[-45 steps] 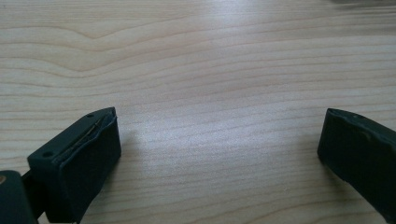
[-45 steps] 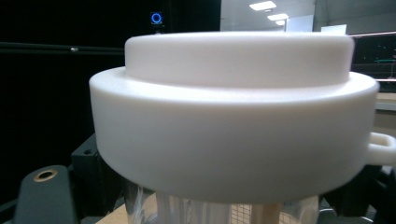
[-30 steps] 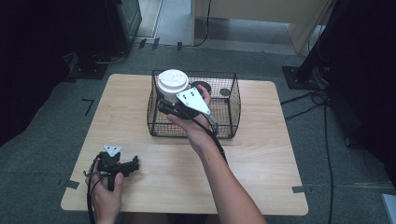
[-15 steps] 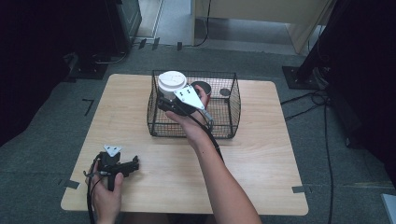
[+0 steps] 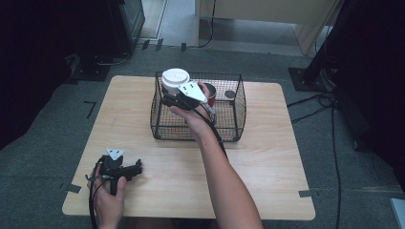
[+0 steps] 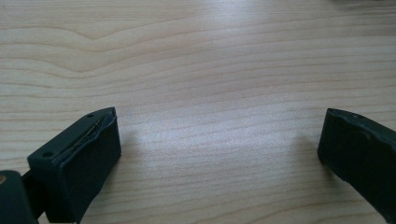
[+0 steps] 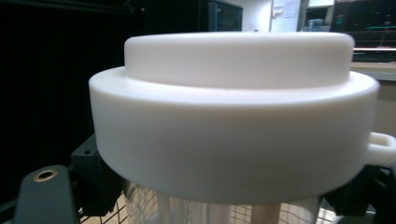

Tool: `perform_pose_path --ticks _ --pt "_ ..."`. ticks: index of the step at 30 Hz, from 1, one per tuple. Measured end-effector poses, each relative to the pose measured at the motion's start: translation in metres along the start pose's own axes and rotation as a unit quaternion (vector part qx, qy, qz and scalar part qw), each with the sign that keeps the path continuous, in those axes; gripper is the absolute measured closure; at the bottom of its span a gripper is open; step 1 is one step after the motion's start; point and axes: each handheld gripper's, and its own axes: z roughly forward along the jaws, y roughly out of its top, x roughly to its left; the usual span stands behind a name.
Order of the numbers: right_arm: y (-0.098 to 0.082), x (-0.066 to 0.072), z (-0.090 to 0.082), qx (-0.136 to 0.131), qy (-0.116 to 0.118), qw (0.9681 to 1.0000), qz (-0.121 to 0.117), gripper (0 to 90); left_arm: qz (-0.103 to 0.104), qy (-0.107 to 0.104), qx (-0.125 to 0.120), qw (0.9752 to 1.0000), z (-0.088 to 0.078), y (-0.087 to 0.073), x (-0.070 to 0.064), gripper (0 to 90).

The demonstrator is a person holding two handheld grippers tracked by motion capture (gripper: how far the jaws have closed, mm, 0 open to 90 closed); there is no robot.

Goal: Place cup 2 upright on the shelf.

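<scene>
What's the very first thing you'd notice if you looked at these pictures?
The big white lid on a clear jar, gripped by the right tool over the near-left corner of a black wire basket on the wooden table. Inside the basket there is also something red. The left tool rests open near the table's front-left corner.

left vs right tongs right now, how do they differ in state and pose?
The left tongs stand open with bare wood between the jaws; the right tongs are shut on the white-lidded jar, gripping just under its lid. The left tongs rest low on the table near its front-left corner; the right tongs are raised over the wire basket at the back. Shared: both are black, hand-held, and carry a grey three-cornered plate.
</scene>
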Motion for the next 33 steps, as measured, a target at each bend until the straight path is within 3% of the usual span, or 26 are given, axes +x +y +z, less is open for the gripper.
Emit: perform_pose_path --ticks 8,19,28,33 --pt "-0.014 0.005 0.015 0.023 0.009 0.9997 -0.007 16.3 0.001 0.000 0.001 1.0000 0.000 0.000 0.000 0.1" --pt "-0.031 0.001 0.033 0.064 -0.002 0.9978 -0.017 16.2 0.002 0.000 0.001 1.0000 0.000 0.000 0.000 0.1" --pt "-0.045 -0.002 0.038 0.096 -0.001 0.9945 -0.042 16.2 0.001 0.000 0.001 1.0000 0.000 0.000 0.000 0.1" --pt "-0.044 -0.004 0.035 0.100 0.005 0.9941 -0.041 16.1 0.001 0.000 0.001 1.0000 0.000 0.000 0.000 0.1"
